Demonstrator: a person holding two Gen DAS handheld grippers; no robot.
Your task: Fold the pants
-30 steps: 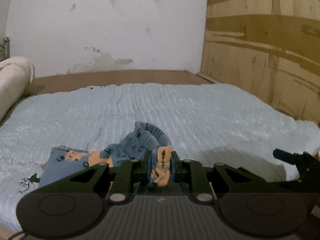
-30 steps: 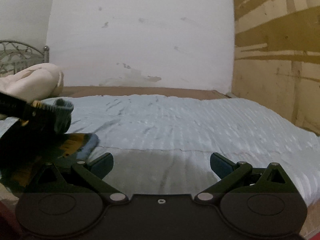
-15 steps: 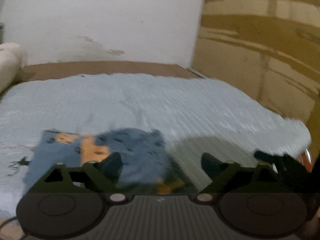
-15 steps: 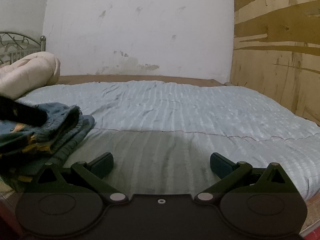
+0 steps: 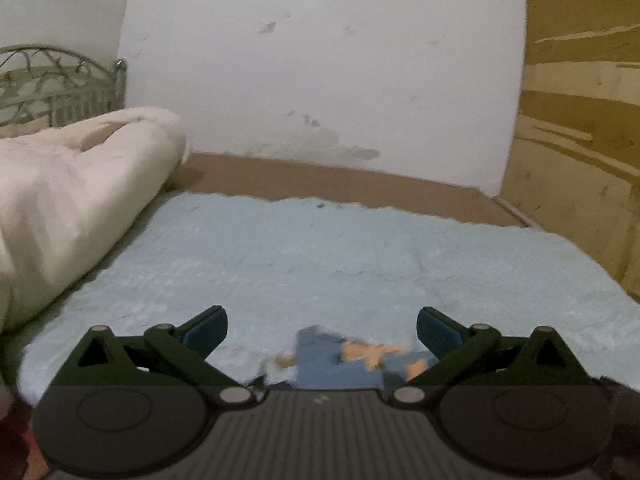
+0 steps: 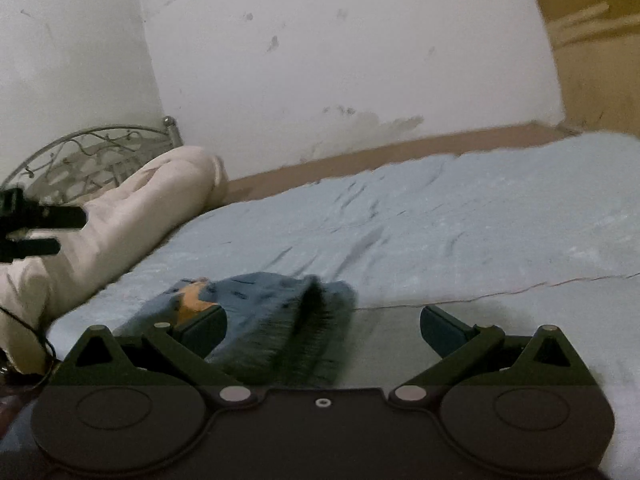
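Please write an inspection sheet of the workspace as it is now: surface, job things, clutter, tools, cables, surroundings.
Surface: light blue bedspread, wrinkled.
Job's things: blue and orange pants lie bunched near the bed's front edge, not in either tool.
Clutter: cream rolled duvet on the bed's left.
Tools: left tool jaws opening, nothing between them; right tool open, above the pants.
Cables: thin dark cable at left edge.
Surroundings: stained white wall, wooden panel, metal headboard.

The folded pants [image 6: 256, 304] lie on the bedspread [image 6: 460, 220] near its front edge. A rolled blanket [image 6: 132, 216] lies along the left side, the metal headboard [image 6: 80, 160] behind it.
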